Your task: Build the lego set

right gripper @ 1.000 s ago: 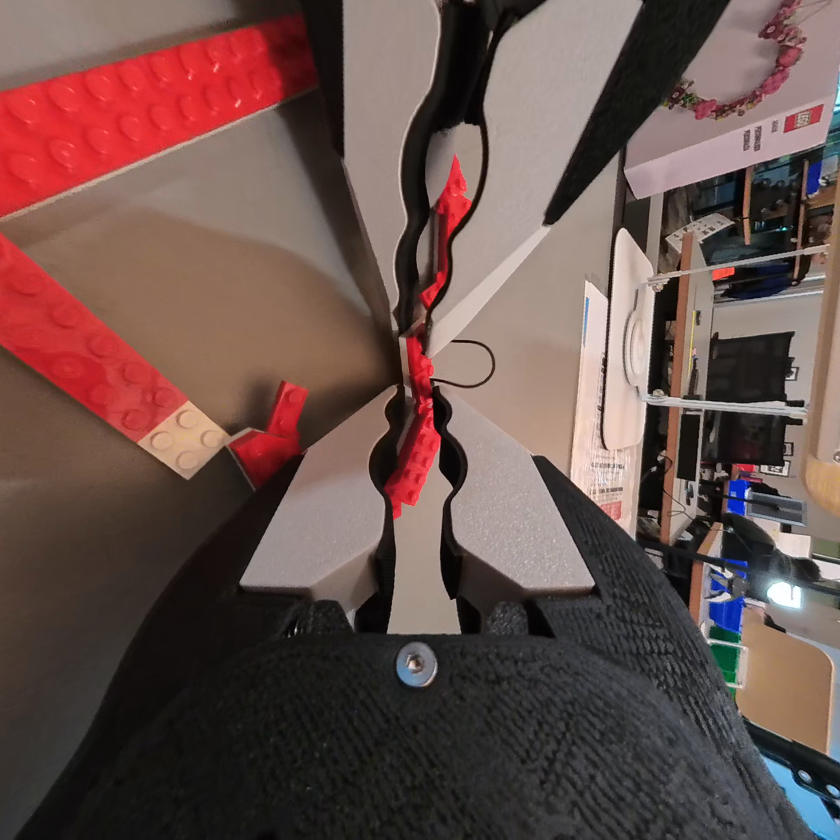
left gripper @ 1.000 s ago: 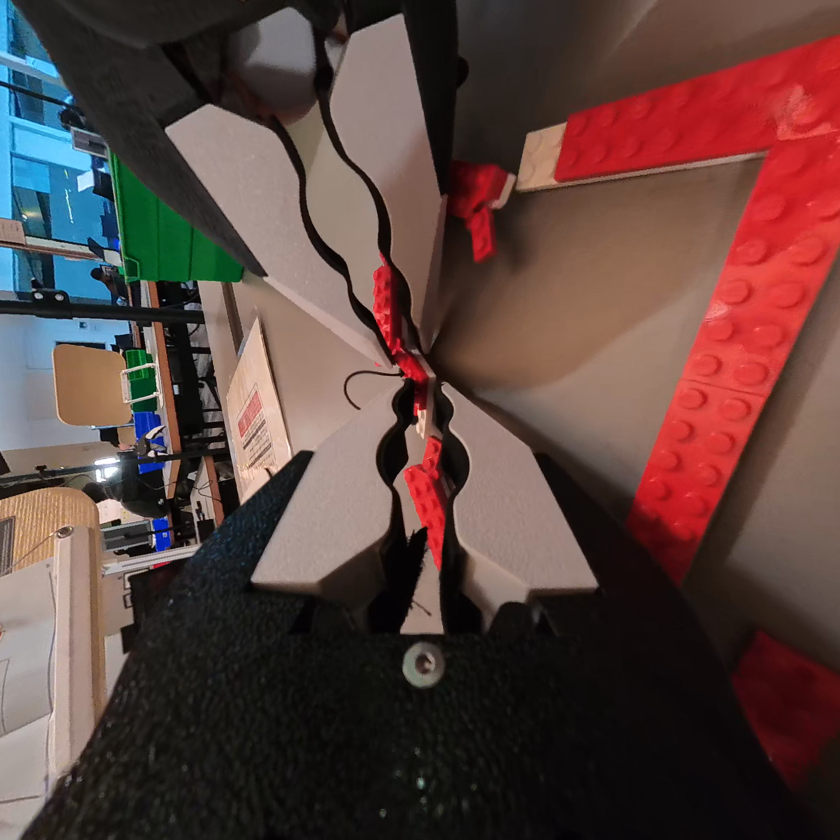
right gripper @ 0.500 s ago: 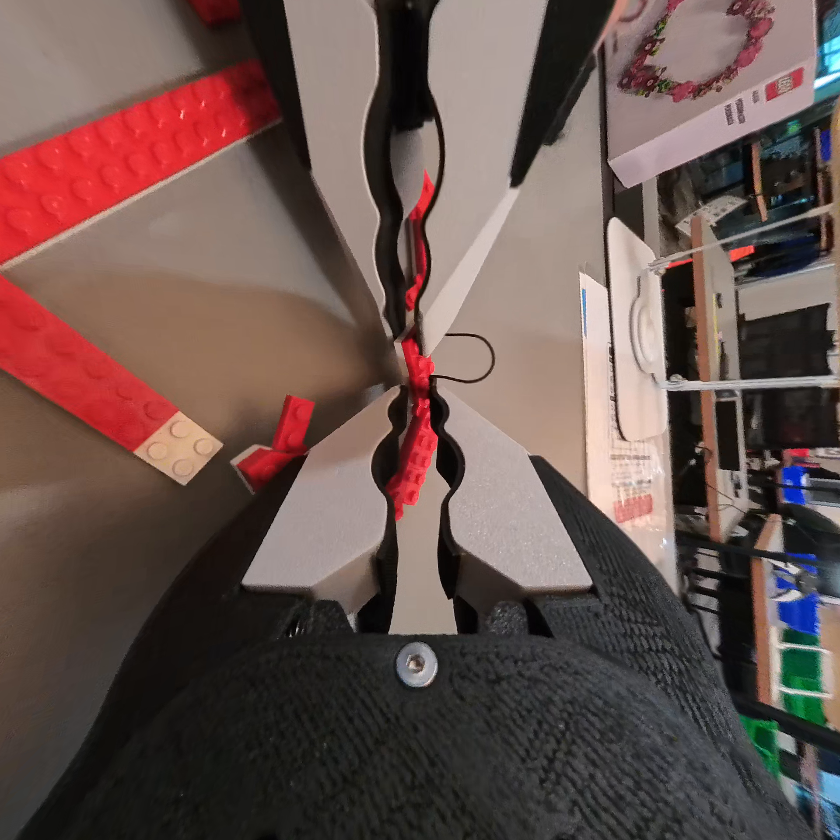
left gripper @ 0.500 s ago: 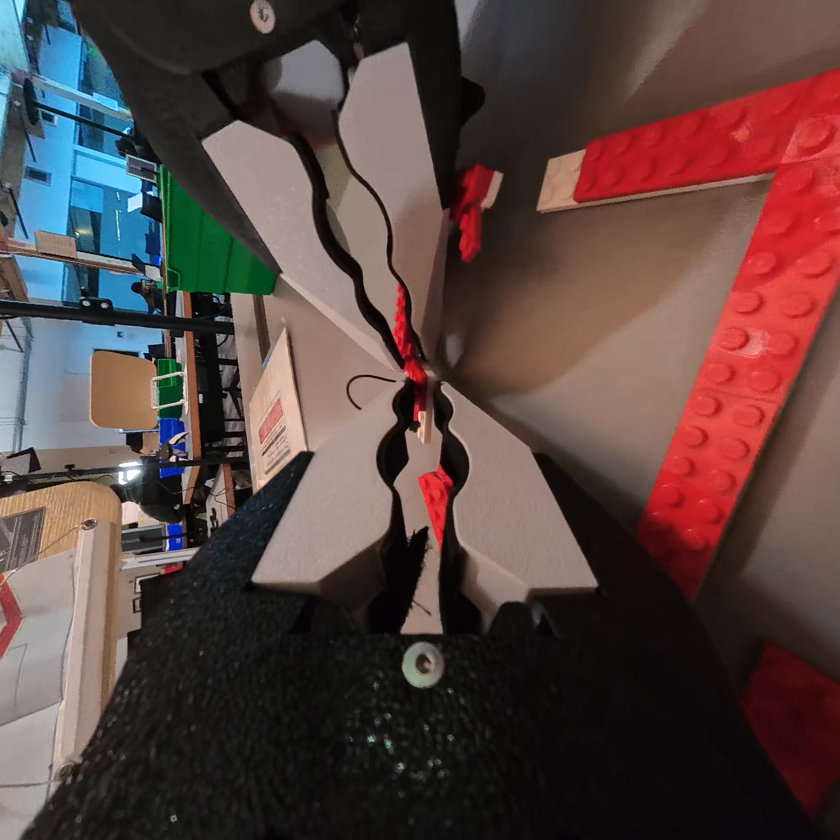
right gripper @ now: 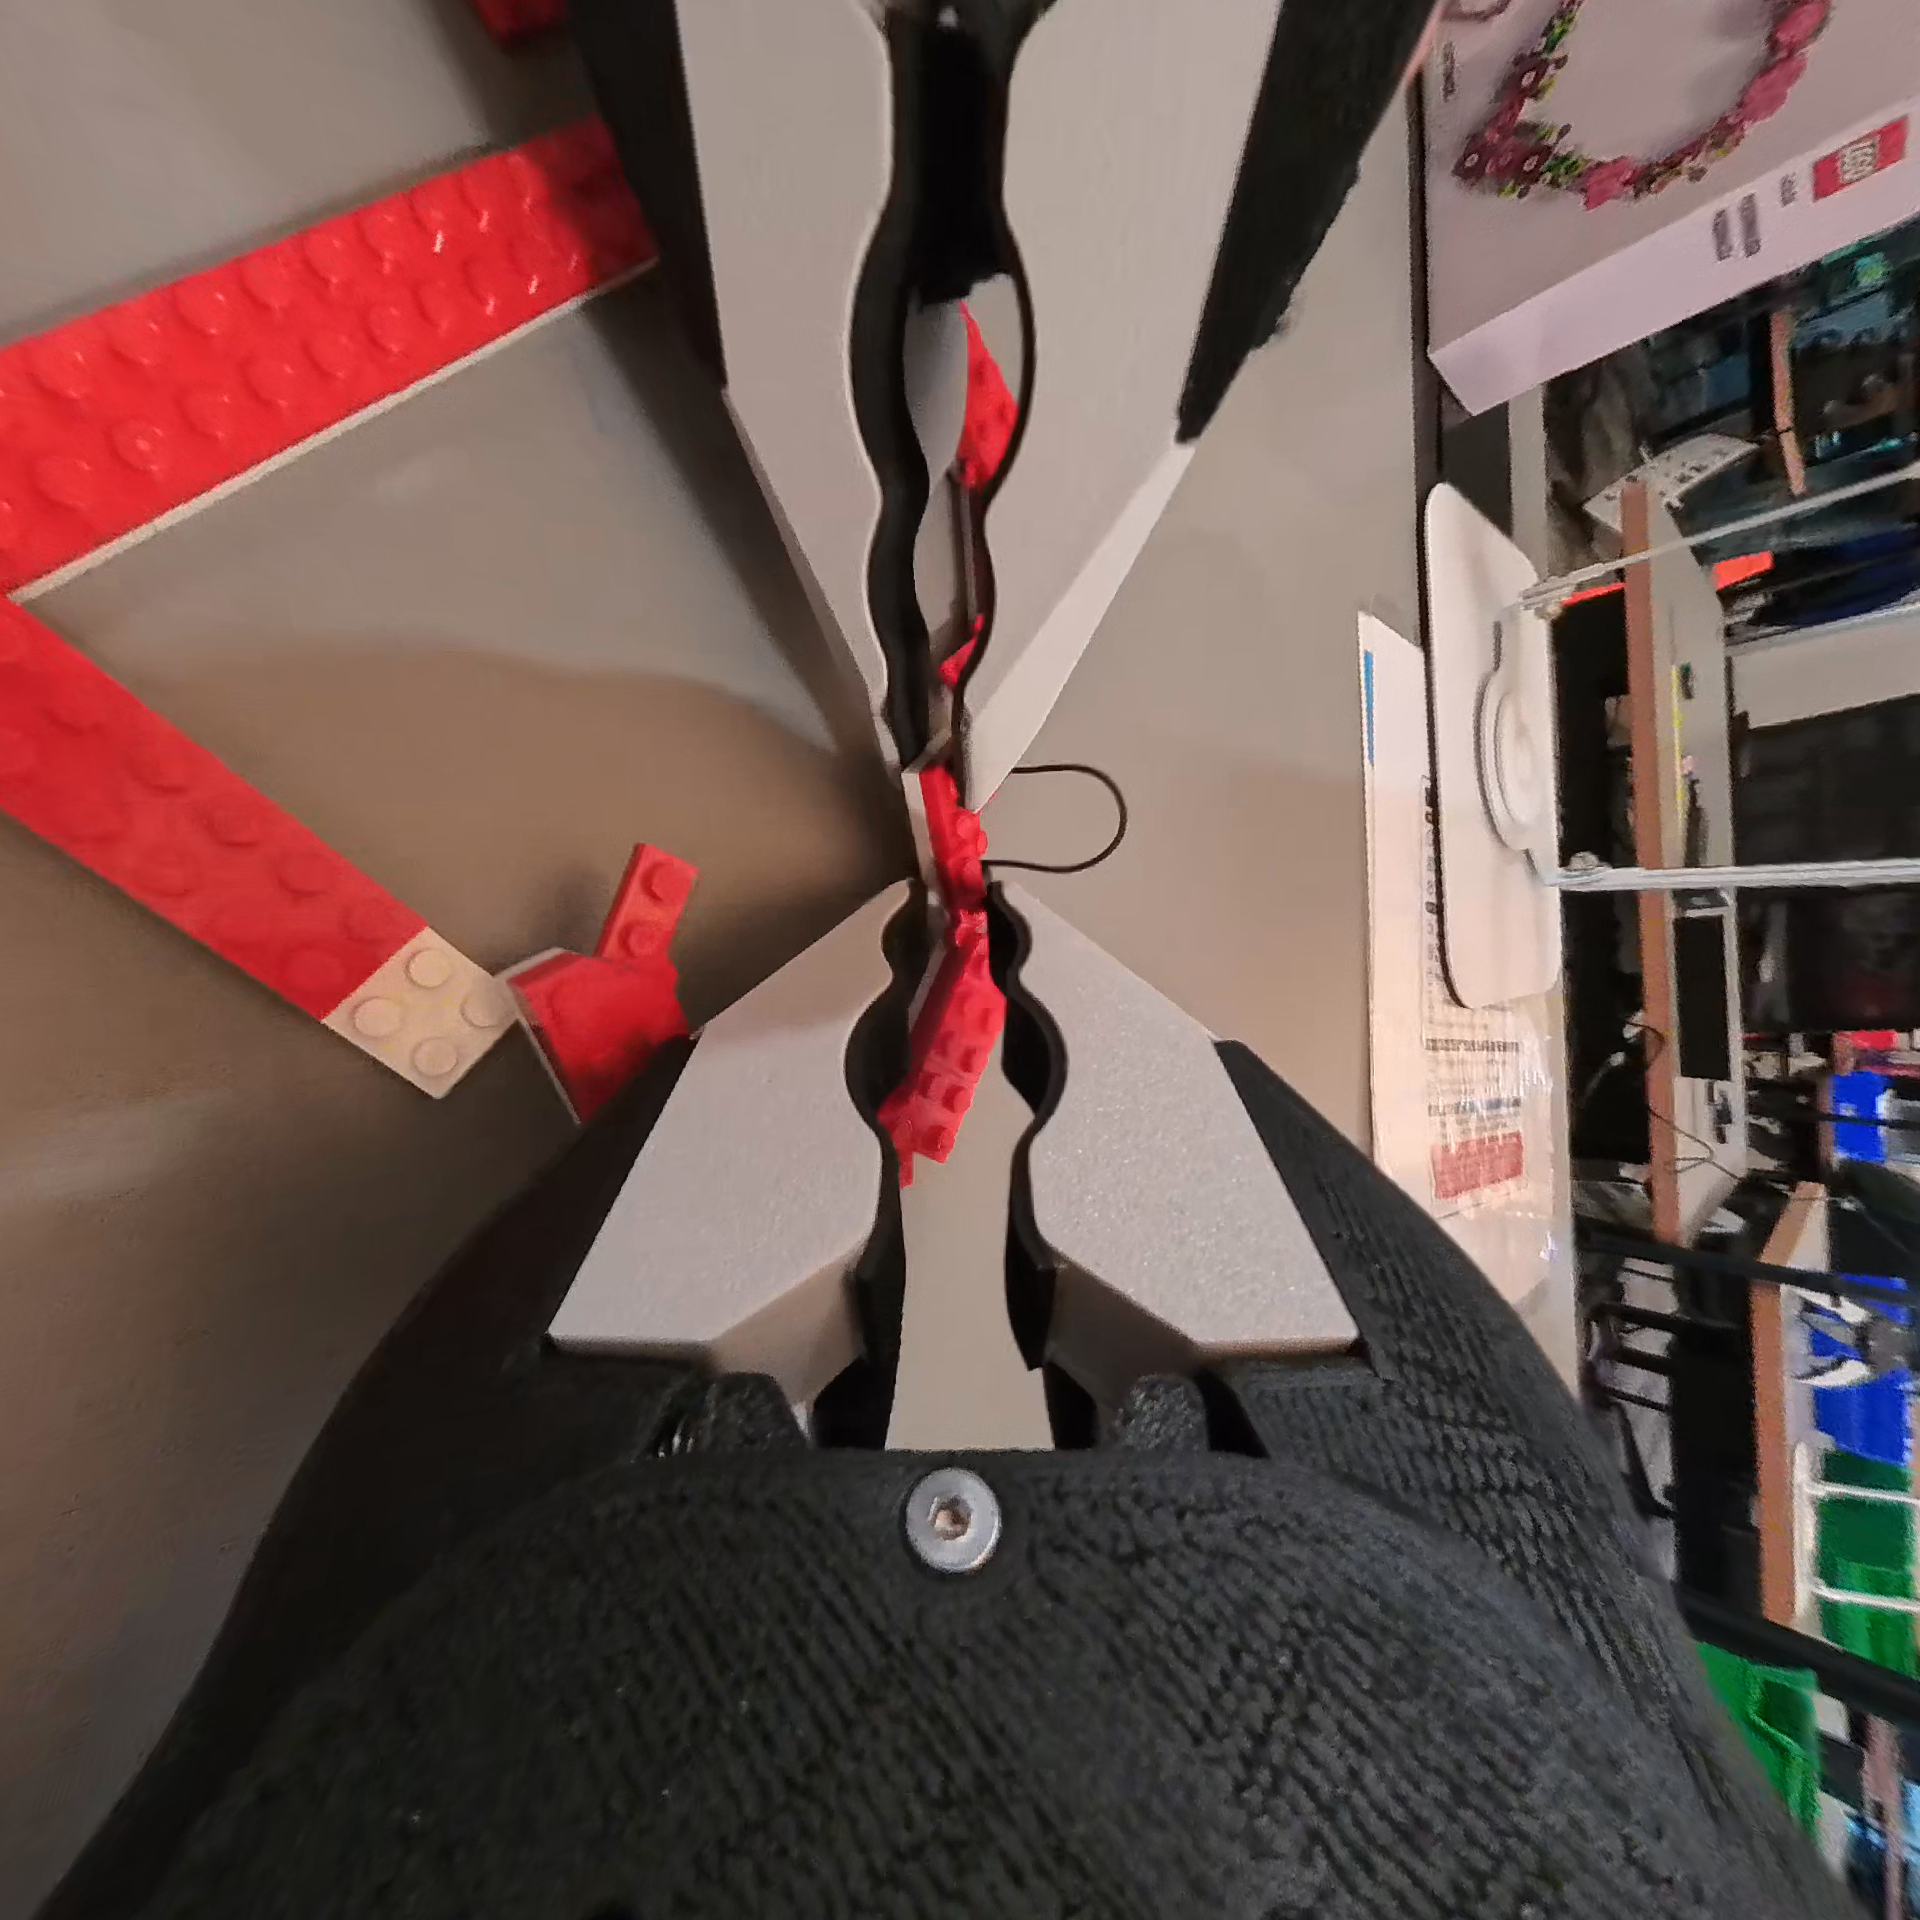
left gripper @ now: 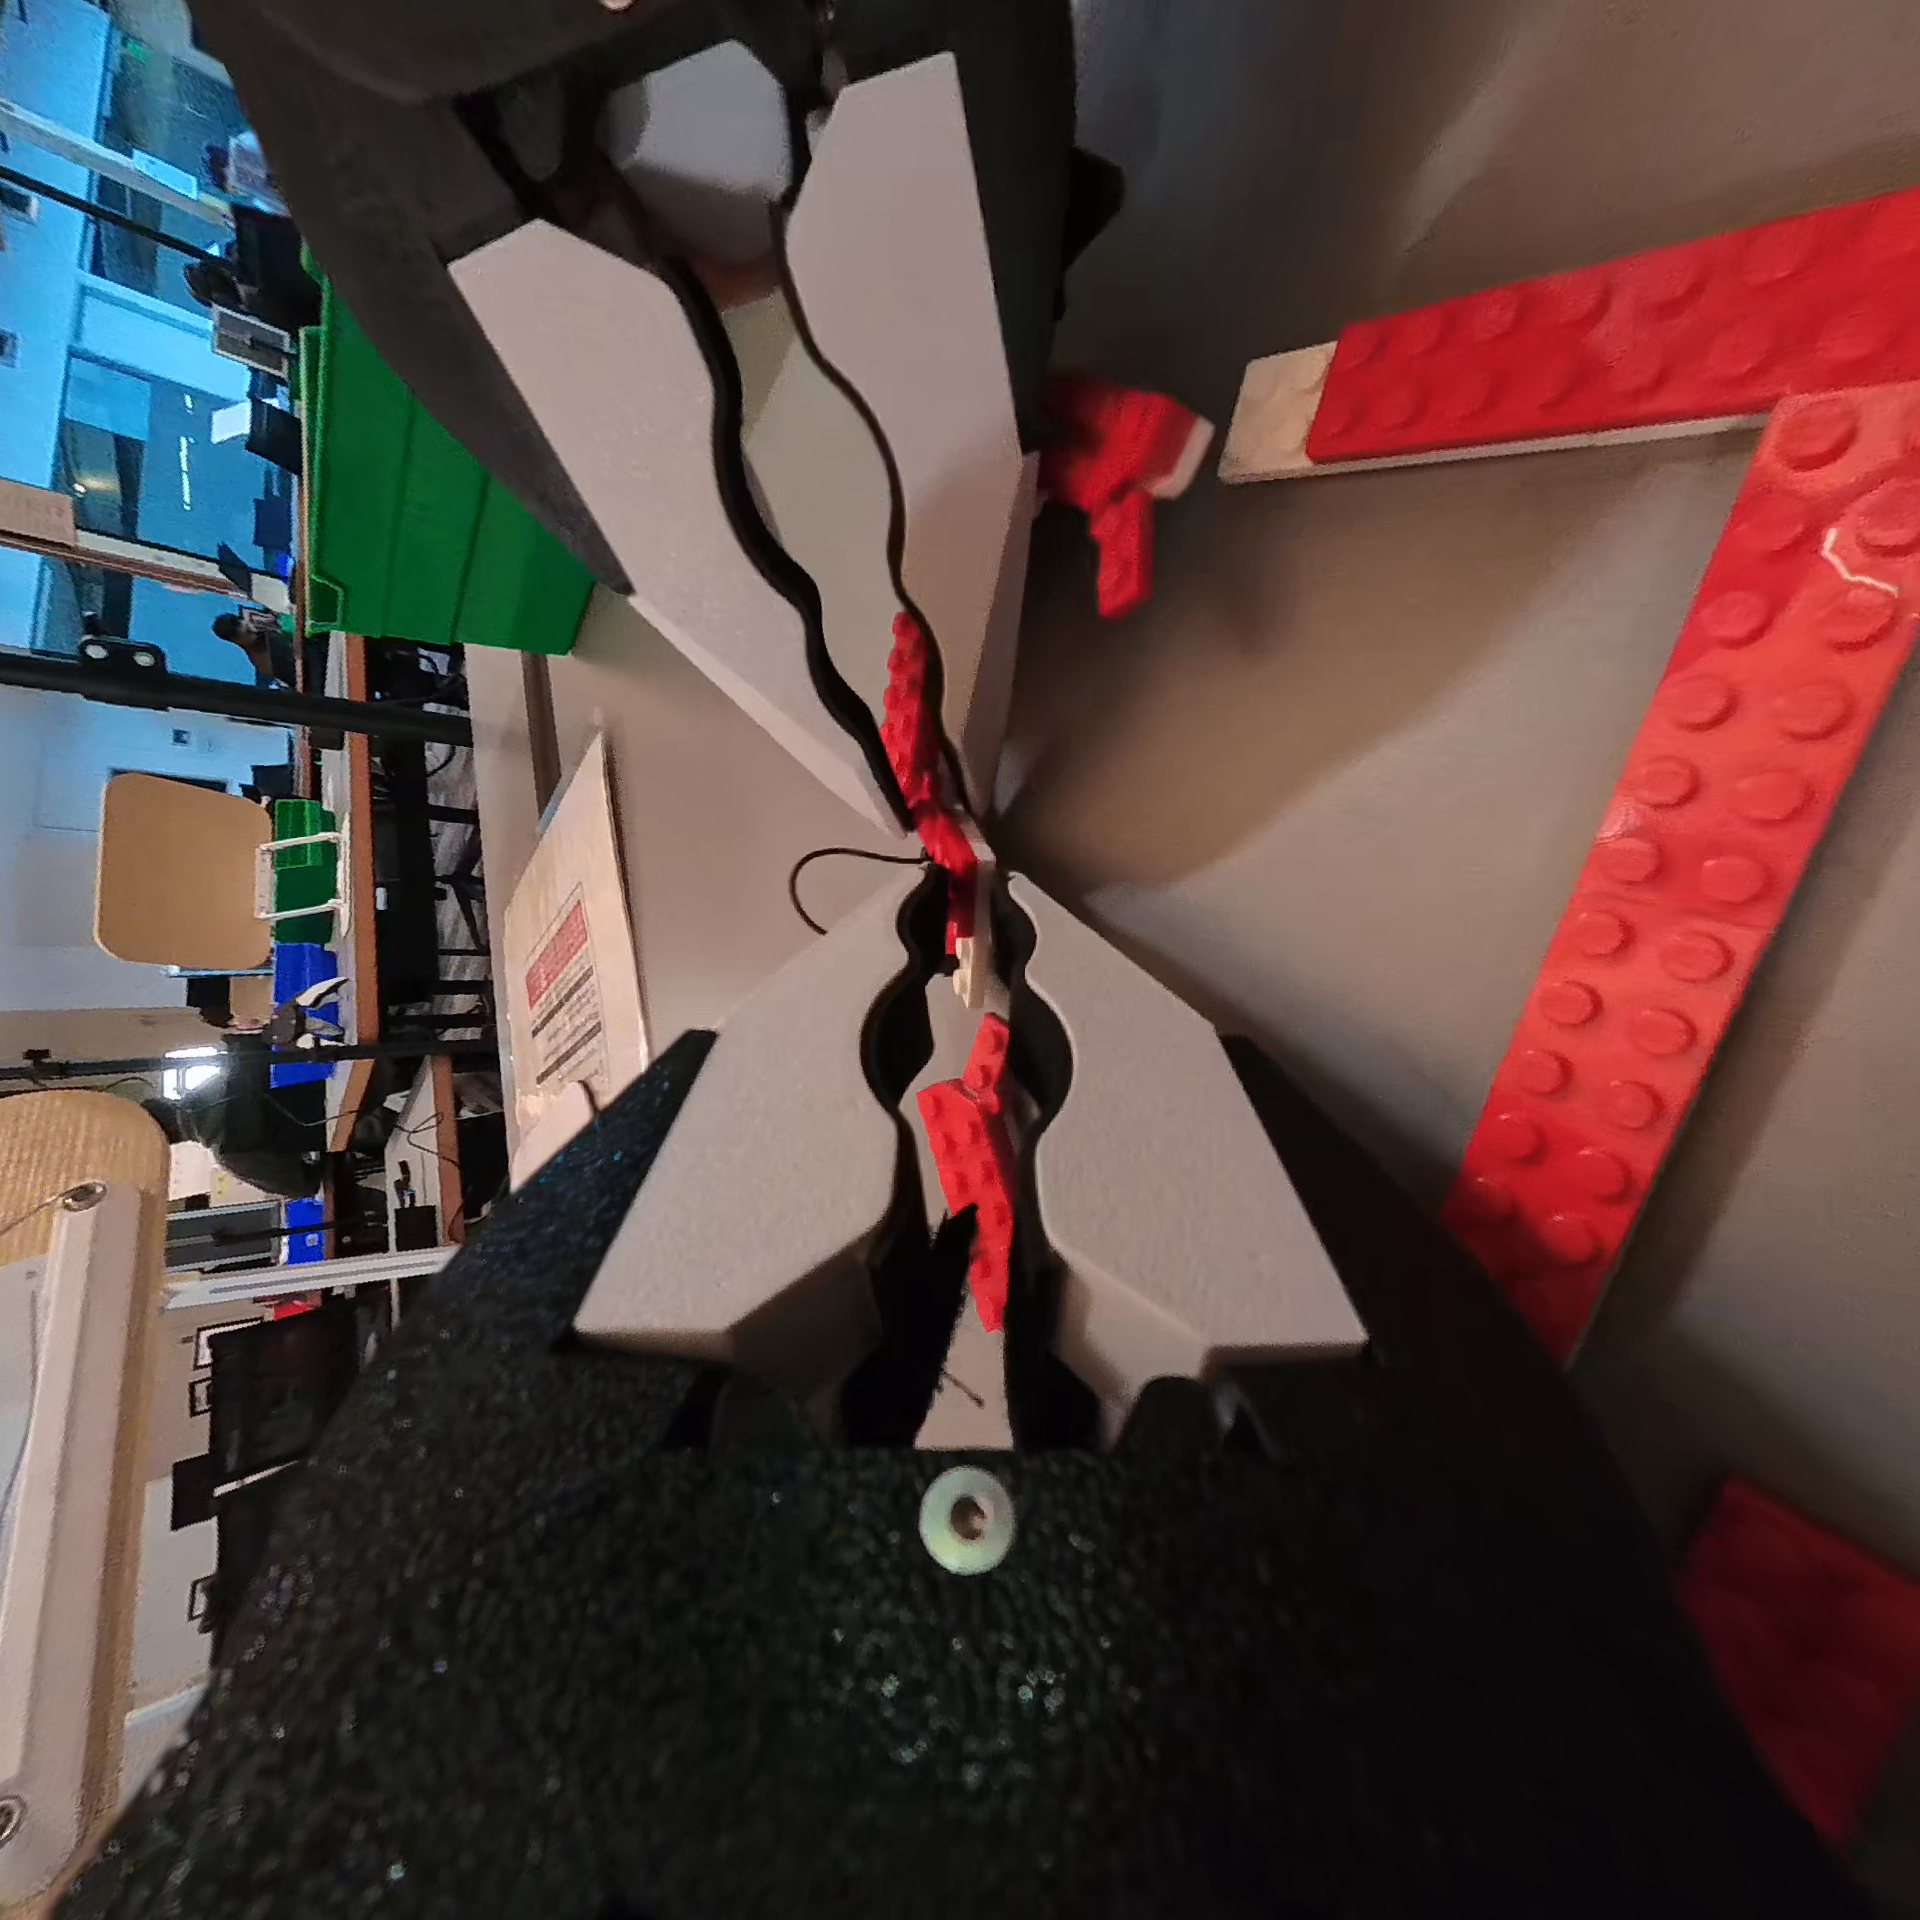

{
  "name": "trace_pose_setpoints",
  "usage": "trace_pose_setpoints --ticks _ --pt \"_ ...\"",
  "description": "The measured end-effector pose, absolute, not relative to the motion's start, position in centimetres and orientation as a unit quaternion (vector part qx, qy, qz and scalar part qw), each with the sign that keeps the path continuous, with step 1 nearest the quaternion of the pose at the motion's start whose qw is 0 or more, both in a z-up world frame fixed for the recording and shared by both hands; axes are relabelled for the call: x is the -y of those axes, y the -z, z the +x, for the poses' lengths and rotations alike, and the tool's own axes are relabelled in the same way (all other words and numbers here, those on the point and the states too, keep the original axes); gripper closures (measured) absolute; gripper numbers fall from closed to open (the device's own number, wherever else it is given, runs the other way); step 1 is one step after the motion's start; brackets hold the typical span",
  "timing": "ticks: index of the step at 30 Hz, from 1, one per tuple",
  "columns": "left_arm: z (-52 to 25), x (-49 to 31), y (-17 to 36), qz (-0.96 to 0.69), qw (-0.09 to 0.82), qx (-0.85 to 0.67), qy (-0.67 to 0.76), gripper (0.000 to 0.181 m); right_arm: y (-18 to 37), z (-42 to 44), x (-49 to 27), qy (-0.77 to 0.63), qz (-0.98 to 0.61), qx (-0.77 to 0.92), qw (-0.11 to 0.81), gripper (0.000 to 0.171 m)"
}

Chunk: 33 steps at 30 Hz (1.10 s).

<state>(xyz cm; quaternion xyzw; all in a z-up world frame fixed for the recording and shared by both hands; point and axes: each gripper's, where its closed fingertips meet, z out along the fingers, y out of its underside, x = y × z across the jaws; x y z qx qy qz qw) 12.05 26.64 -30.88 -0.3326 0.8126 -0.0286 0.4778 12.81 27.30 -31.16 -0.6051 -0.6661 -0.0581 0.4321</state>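
My left gripper is shut on a small red plate assembly with a white piece at its tip. My right gripper is shut on a red plate. The two grippers meet tip to tip above the grey table, and the held pieces touch at the joint. Each gripper shows from the top in the other's view. On the table lie two long red plates joined at an angle, one with a white end. A small red piece cluster lies next to that end.
A thin black loop lies on the table under the tips. A box with a flower wreath picture, a white device and a printed sheet lie beyond. A green bin and another red plate are nearby. Less than 4 cm separates the two grippers' tips.
Both grippers stay shut and tip to tip. They have turned slightly together, so the opposite gripper now lines up straighter in the right wrist view.
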Motion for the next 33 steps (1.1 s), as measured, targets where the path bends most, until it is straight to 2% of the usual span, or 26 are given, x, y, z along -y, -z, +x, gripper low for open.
trace_pose_setpoints --ticks 23,33 --pt "11.95 -26.53 31.12 -0.313 0.495 -0.81 0.027 0.175 31.24 13.13 -27.1 0.056 -0.606 0.666 0.432 0.159" --pt "11.91 -26.45 31.17 -0.28 0.505 -0.816 -0.01 0.175 31.24 12.75 -26.64 -0.014 -0.642 0.638 0.425 0.155"
